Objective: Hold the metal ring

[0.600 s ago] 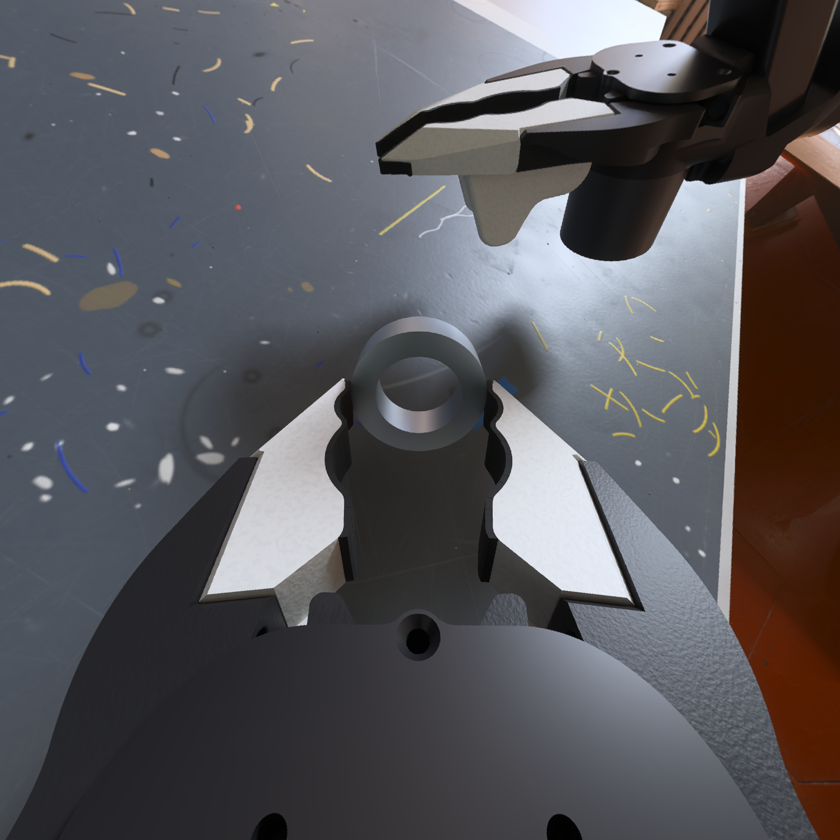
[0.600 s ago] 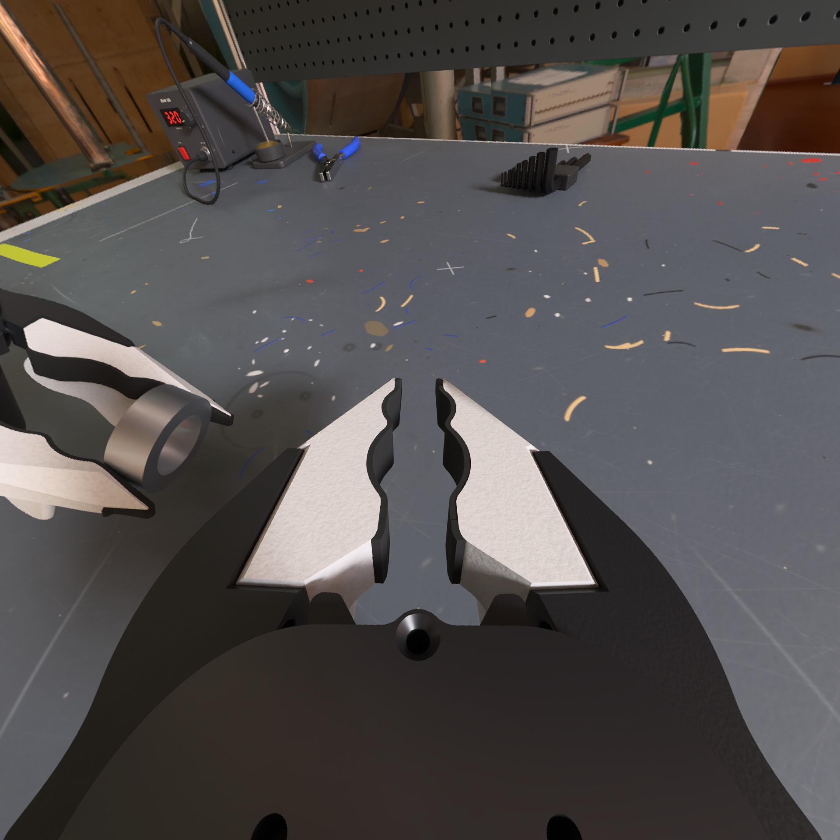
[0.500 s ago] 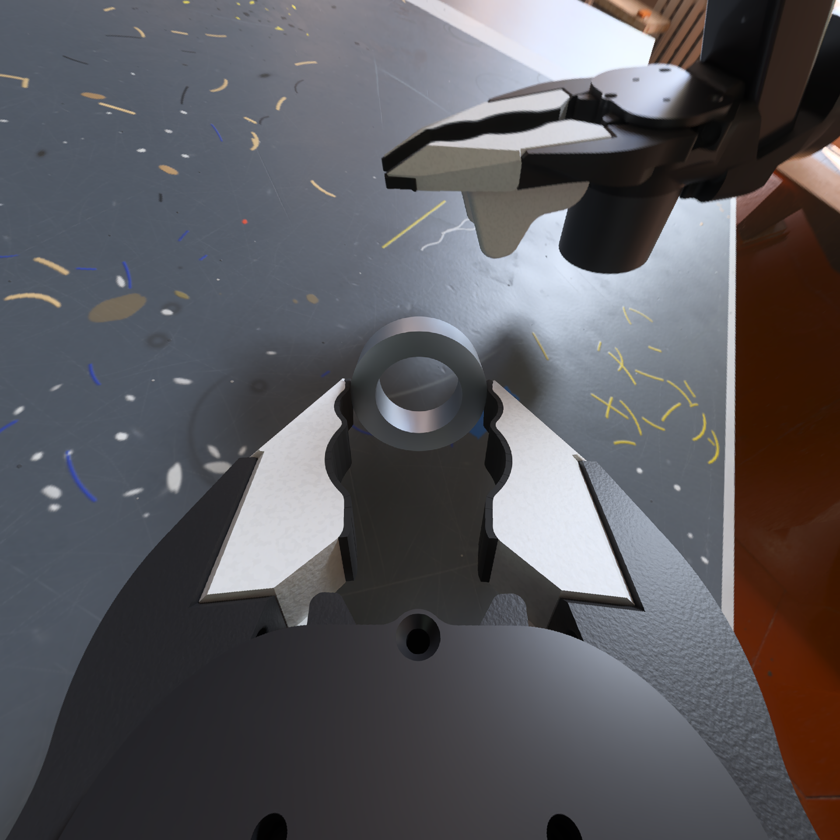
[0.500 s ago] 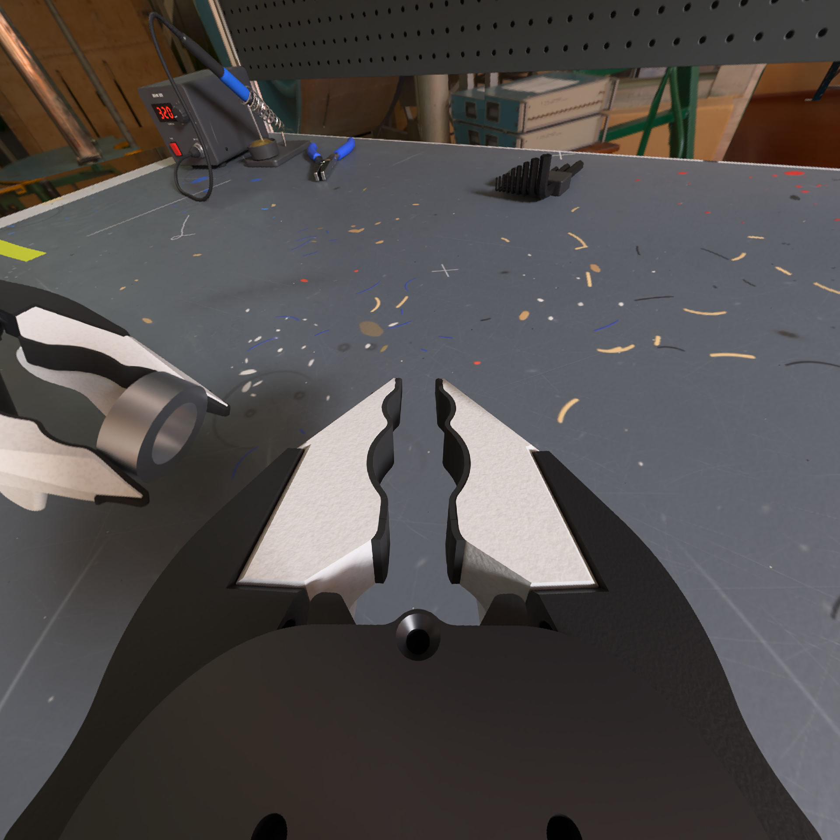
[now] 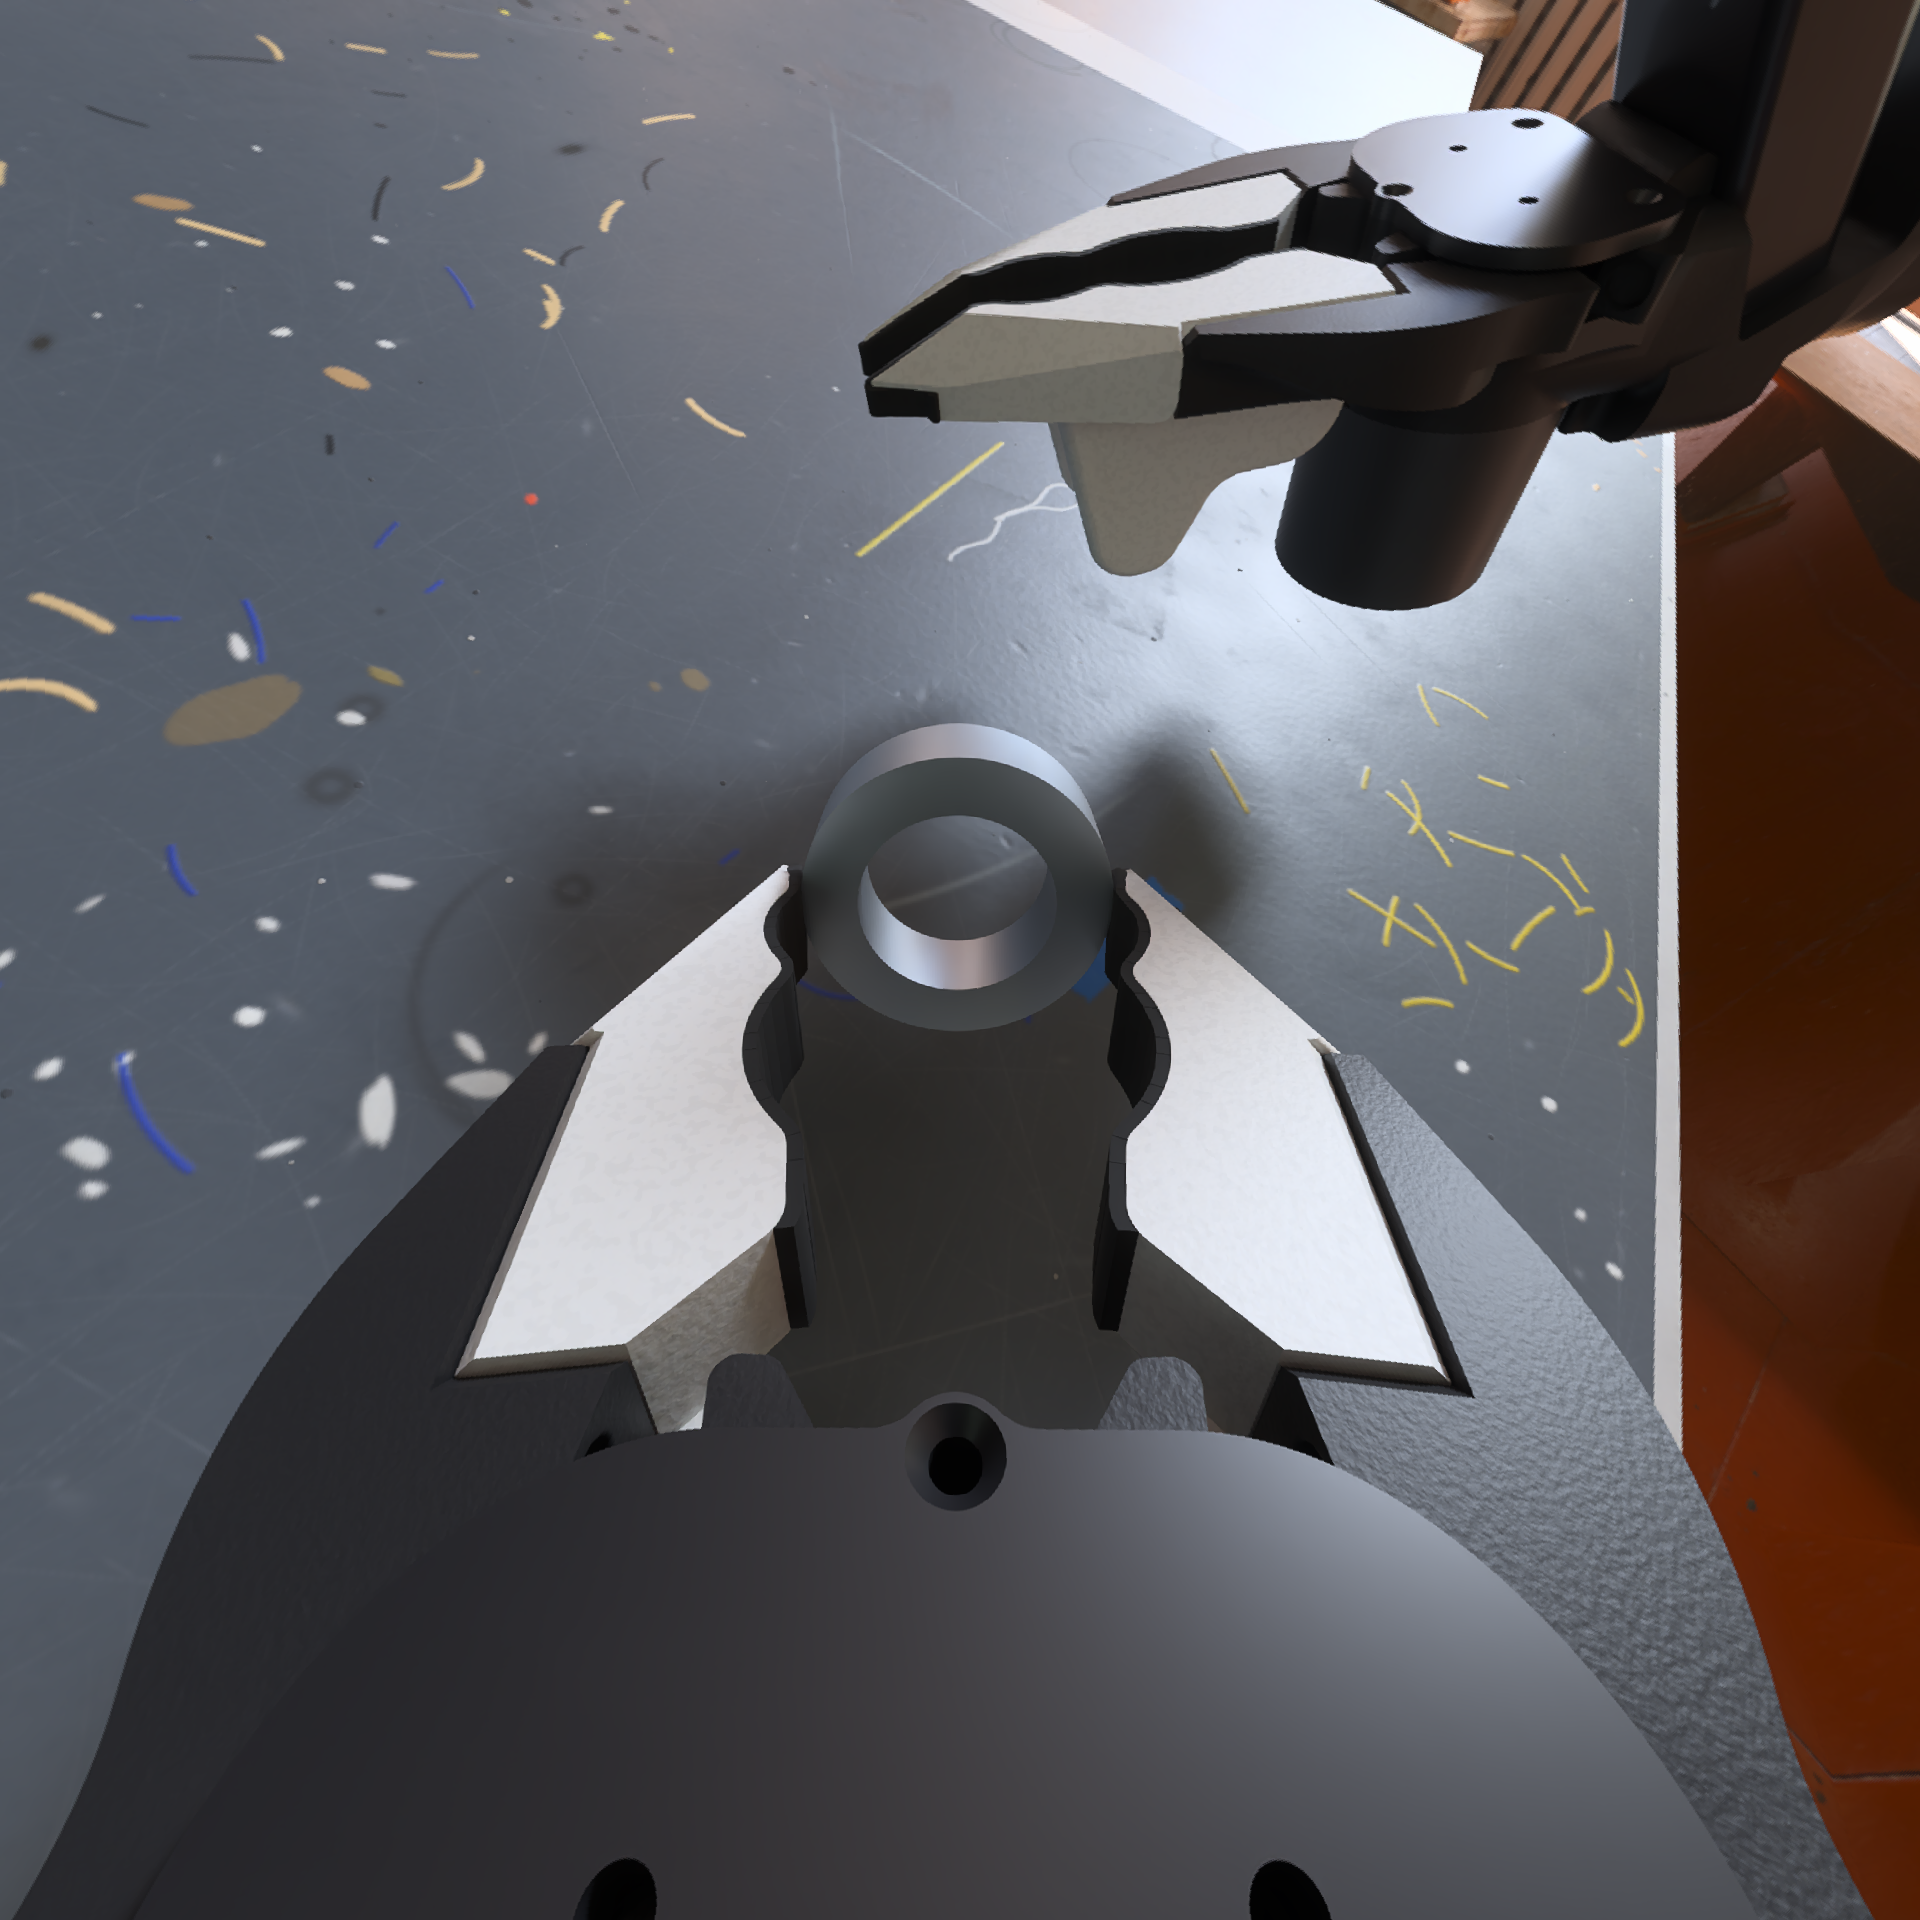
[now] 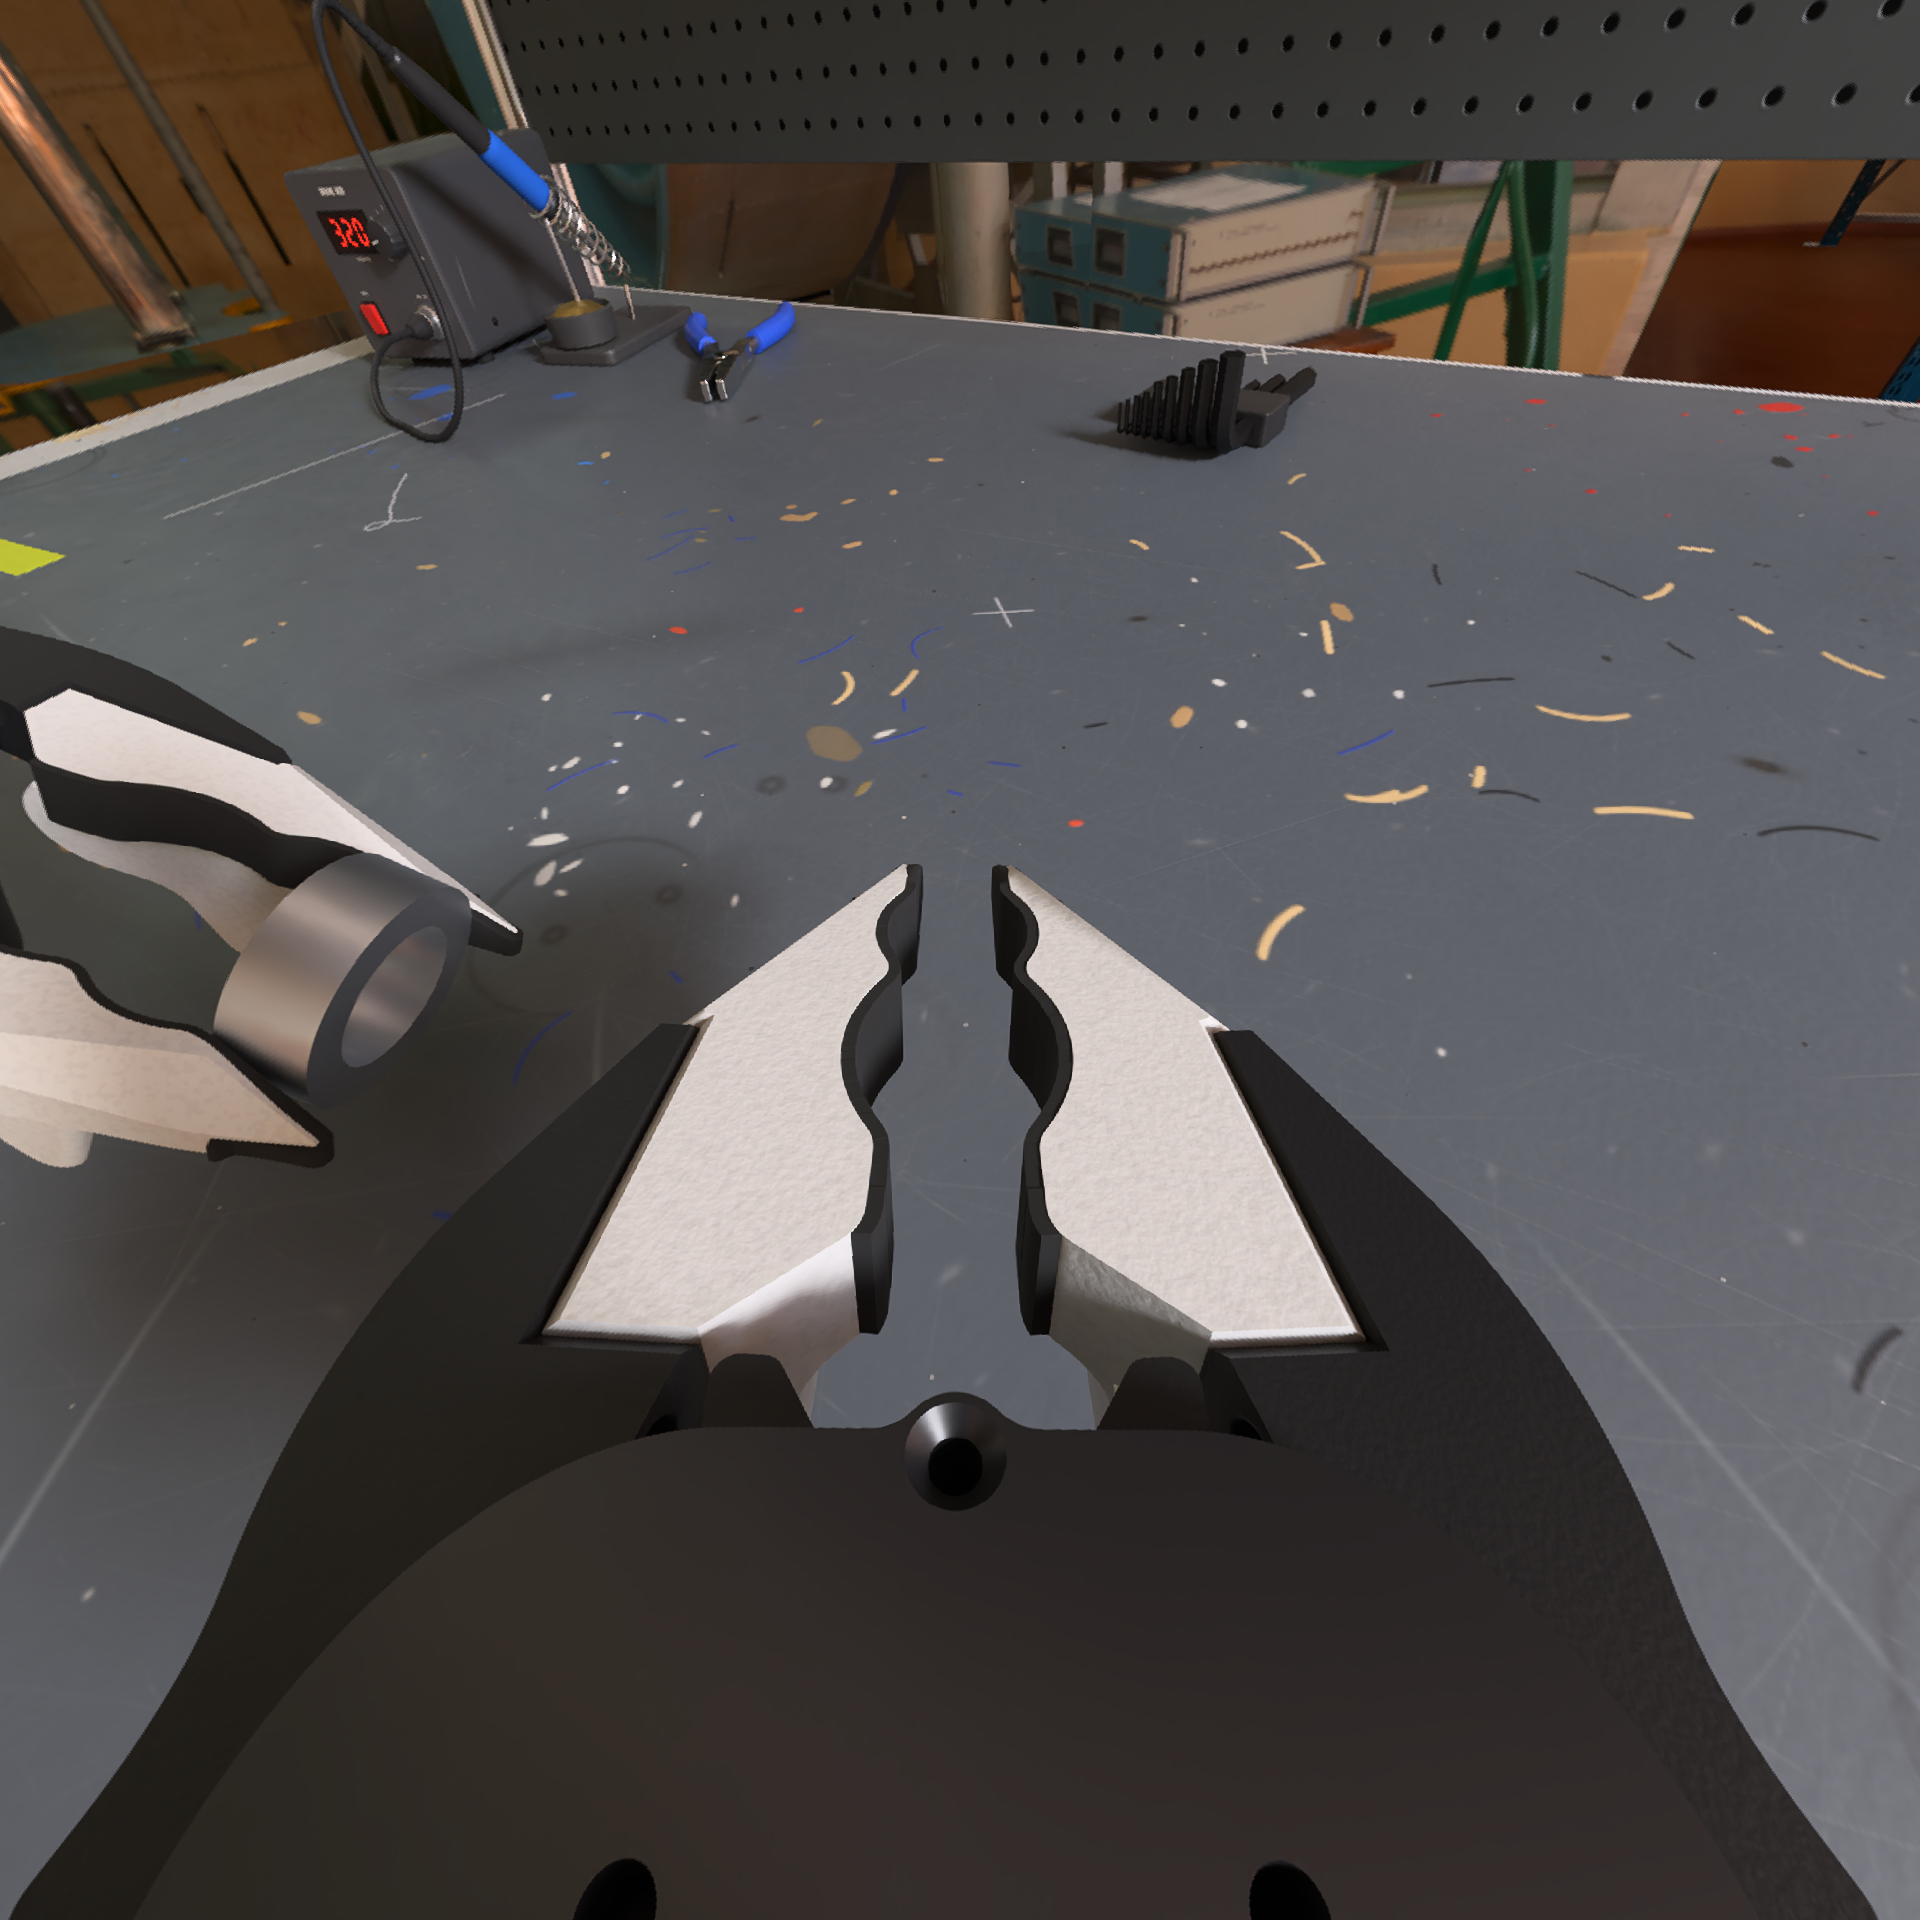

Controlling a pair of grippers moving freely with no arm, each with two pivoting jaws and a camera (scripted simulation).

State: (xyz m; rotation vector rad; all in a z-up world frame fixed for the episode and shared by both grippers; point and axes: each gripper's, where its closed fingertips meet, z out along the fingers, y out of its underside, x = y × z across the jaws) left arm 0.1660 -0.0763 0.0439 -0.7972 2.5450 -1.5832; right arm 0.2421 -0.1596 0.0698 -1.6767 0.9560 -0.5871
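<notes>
The metal ring (image 5: pixel 956 1003) is a thick grey band gripped by its sides between the tips of my left gripper (image 5: pixel 956 883), held above the grey table (image 5: pixel 520 468) with its hole facing the camera. In the right wrist view the ring (image 6: pixel 312 966) and the left gripper (image 6: pixel 410 1039) show at the left edge. My right gripper (image 6: pixel 956 873) has its jaws drawn together to a narrow gap with nothing between them. It hovers above the table, up and to the right of the ring in the left wrist view (image 5: pixel 883 379).
A soldering station (image 6: pixel 436 249), blue-handled pliers (image 6: pixel 732 353) and a black hex key set (image 6: pixel 1210 405) stand along the table's far edge under a pegboard (image 6: pixel 1143 73). The table's right edge (image 5: pixel 1668 935) drops to an orange floor. Wire scraps dot the table.
Almost nothing. The ring stays gripped in my left gripper. In the right wrist view the ring and left gripper have drifted slightly to the left.
</notes>
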